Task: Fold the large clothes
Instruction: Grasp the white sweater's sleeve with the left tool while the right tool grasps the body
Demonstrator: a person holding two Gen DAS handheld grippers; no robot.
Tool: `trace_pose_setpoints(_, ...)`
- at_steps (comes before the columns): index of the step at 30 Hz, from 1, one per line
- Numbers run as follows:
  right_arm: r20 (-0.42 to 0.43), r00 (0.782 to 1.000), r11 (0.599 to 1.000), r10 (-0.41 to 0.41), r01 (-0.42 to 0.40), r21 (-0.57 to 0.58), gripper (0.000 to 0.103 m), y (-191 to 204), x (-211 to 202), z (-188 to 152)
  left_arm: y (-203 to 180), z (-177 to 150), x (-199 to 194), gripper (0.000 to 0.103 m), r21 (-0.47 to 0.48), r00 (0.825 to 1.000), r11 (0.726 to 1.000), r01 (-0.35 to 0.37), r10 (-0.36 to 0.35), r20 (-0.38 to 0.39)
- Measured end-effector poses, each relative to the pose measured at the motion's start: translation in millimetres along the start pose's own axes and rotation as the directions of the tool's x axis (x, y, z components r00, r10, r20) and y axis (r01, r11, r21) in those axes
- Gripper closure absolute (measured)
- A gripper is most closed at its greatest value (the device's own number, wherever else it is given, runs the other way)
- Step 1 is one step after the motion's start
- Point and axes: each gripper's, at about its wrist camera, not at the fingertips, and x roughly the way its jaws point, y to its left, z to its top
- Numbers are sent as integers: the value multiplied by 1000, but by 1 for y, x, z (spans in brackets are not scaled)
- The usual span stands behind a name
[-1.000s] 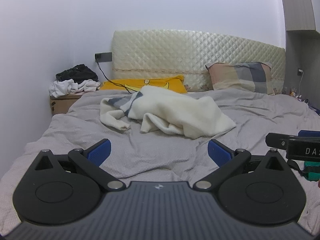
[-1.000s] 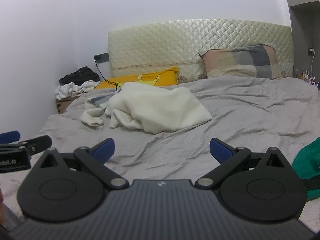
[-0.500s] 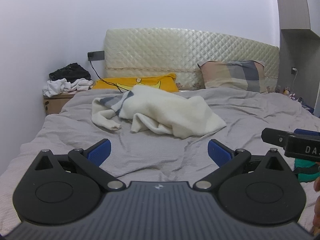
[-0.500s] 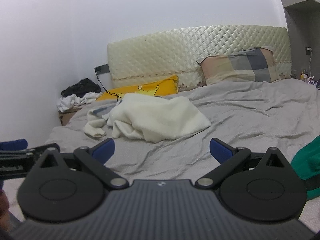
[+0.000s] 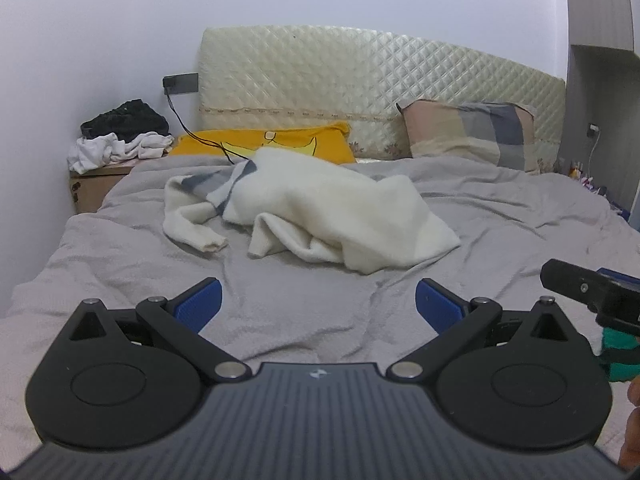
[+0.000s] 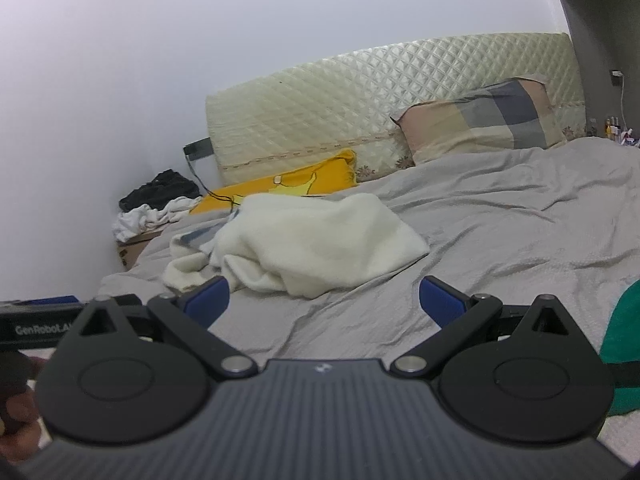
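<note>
A crumpled cream garment (image 5: 320, 216) with a grey striped part lies in a heap on the grey bed sheet (image 5: 312, 300), one sleeve trailing to the left. It also shows in the right wrist view (image 6: 316, 244). My left gripper (image 5: 318, 304) is open and empty, held above the sheet well short of the garment. My right gripper (image 6: 324, 300) is open and empty, also short of the garment, which lies ahead and to its left. Each gripper shows at the edge of the other's view.
A yellow pillow (image 5: 272, 144) and a checked pillow (image 5: 472, 136) lean at the quilted headboard (image 5: 360, 80). A box with piled clothes (image 5: 116, 140) stands at the bed's far left. A green garment (image 6: 624, 344) lies at the right edge.
Both grippers have shifted and tilted slightly, and the garment looks a little nearer. The right view now tilts. Both stay open and empty. The garment has not moved.
</note>
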Motion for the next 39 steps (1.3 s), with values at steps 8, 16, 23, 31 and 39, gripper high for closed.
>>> trace_pose_setpoints(8,-49,998,1000,-28,28,-13,0,-6,34,-2,11,17,51,0,4,1000,1000,3,-3,-29)
trace_pose_setpoints(16,-83,996,1000,-18,18,-6,0,-16,88,8,34,37,114,0,-14,998,1000,1,-2,-64)
trace_pose_setpoints(23,-123,991,988,44,-25,149,0,-48,158,11,73,43,198,0,-107,993,994,25,-37,-109)
trace_pose_setpoints(31,-236,954,916,183,-78,394,11,-67,263,-14,104,31,313,15,-176,983,981,80,-107,-151)
trace_pose_setpoints(39,-272,952,872,138,13,489,19,-66,334,-23,140,20,405,50,-450,961,889,87,-194,-196)
